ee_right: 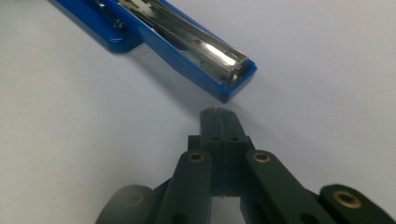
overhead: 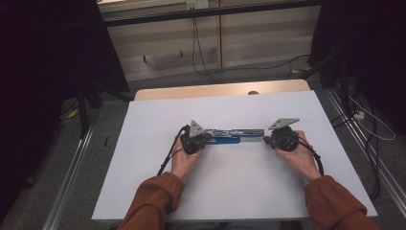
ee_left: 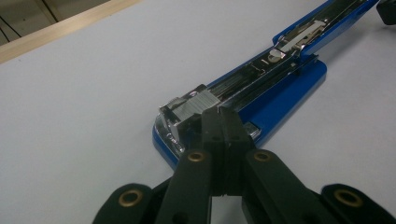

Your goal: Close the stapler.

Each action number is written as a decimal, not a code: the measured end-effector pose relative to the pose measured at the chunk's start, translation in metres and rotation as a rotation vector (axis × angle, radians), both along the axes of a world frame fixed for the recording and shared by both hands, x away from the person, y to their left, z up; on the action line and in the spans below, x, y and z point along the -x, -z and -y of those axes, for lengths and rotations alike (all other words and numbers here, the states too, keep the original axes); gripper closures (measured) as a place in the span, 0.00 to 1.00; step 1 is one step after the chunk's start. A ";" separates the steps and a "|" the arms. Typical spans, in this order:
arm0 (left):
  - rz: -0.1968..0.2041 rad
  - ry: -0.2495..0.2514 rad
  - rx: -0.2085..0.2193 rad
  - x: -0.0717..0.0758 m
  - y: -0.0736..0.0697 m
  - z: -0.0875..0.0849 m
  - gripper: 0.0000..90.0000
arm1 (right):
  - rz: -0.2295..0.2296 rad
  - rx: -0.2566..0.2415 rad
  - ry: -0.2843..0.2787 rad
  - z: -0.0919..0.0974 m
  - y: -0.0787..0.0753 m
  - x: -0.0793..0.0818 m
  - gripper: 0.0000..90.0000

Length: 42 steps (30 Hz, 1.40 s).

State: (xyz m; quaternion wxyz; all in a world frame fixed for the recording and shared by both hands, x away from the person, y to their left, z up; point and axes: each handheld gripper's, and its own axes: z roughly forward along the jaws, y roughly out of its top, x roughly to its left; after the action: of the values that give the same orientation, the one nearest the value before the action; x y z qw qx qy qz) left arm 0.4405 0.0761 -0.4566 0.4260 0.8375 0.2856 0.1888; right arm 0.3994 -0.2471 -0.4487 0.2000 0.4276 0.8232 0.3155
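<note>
So there's a blue stapler (overhead: 229,135) lying flipped wide open on the white table (overhead: 239,191), stretched out flat left to right between the person's two hands, roughly in the middle of the tabletop. The left gripper (overhead: 205,138) sits at the stapler's left end and the right gripper (overhead: 266,140) at its right end, each one cupped in a hand with rust-orange sleeves (overhead: 153,201) coming in from the bottom of the high view. In the left gripper view the black jaws are pressed flat together with nothing visible between them, and their tips rest right up against the stapler (ee_left: 261,88) at its front end, just below a block of silver staples (ee_left: 194,107) sitting in the metal channel there. The blue base runs off toward the top right with the open top arm carrying on past the hinge. In the right gripper view the jaws are also squeezed shut on nothing, and they sit just short of the squared-off blue tip of the stapler (ee_right: 187,56), with a small strip of bare white table between them, so near but not touching. You can see the shiny metal rail inside that arm. Black cables (overhead: 167,155) trail off each gripper back toward the person. Behind the table there's a wooden edge (overhead: 220,89) and some loose cords on the grey floor (overhead: 158,81).
</note>
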 end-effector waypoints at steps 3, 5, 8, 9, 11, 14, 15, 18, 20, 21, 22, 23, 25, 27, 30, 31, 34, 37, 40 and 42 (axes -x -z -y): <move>-0.002 0.002 0.000 0.000 0.000 0.000 1.00 | -0.006 -0.003 0.018 0.001 0.000 -0.003 1.00; -0.001 0.004 -0.001 0.000 0.000 -0.001 1.00 | -0.008 -0.002 0.016 0.000 0.001 -0.004 1.00; -0.002 0.003 0.003 0.000 0.000 0.000 1.00 | -0.004 -0.001 0.018 -0.003 0.002 -0.006 1.00; 0.000 0.005 0.000 0.000 0.000 -0.001 1.00 | -0.007 0.004 0.022 -0.005 0.002 -0.007 1.00; 0.001 0.006 0.000 0.000 0.000 -0.001 1.00 | 0.000 0.005 0.023 -0.007 0.004 -0.007 1.00; 0.002 0.005 0.000 0.000 0.000 0.000 1.00 | 0.012 0.006 0.025 -0.009 0.005 -0.008 1.00; 0.000 0.005 0.002 0.000 0.000 0.000 1.00 | 0.018 0.003 0.025 -0.009 0.004 -0.008 1.00; 0.002 0.005 0.003 0.000 0.000 0.000 1.00 | 0.030 -0.005 0.027 -0.010 0.003 -0.008 1.00; 0.003 0.006 0.003 0.000 0.000 0.000 1.00 | 0.035 -0.004 0.026 -0.010 0.003 -0.008 1.00; 0.003 0.005 0.002 0.000 0.000 0.000 1.00 | 0.041 -0.004 0.029 -0.010 0.003 -0.008 1.00; 0.004 0.005 0.003 0.000 0.001 0.000 1.00 | 0.044 -0.008 0.030 -0.010 0.003 -0.008 1.00; 0.005 0.006 0.001 0.000 0.000 0.000 1.00 | 0.050 -0.010 0.029 -0.009 0.002 -0.008 1.00; 0.004 0.005 0.003 0.000 0.001 0.000 1.00 | 0.061 -0.017 0.034 -0.009 0.002 -0.009 1.00; 0.005 0.004 0.003 0.000 0.001 0.000 1.00 | 0.067 -0.021 0.035 -0.009 0.001 -0.009 1.00; 0.004 0.005 0.004 0.000 0.001 0.000 1.00 | 0.078 -0.026 0.035 -0.011 0.001 -0.009 1.00; 0.005 0.005 0.004 0.000 0.001 0.000 1.00 | 0.079 -0.029 0.035 -0.011 0.000 -0.010 1.00; 0.008 0.006 0.000 0.000 0.001 0.000 1.00 | 0.092 -0.034 0.038 -0.011 -0.001 -0.010 1.00; 0.008 0.006 0.000 0.000 0.001 0.000 1.00 | 0.094 -0.039 0.038 -0.011 -0.002 -0.010 1.00; 0.007 0.005 0.005 0.000 0.001 0.000 1.00 | 0.102 -0.040 0.033 -0.011 -0.002 -0.010 1.00; 0.007 0.004 0.003 0.000 0.001 0.000 1.00 | 0.105 -0.042 0.035 -0.012 -0.003 -0.010 1.00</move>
State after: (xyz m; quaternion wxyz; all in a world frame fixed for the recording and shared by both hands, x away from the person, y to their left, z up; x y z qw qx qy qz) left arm 0.4404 0.0758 -0.4575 0.4286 0.8368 0.2826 0.1903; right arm 0.4090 -0.2355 -0.4459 0.2394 0.4288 0.7972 0.3511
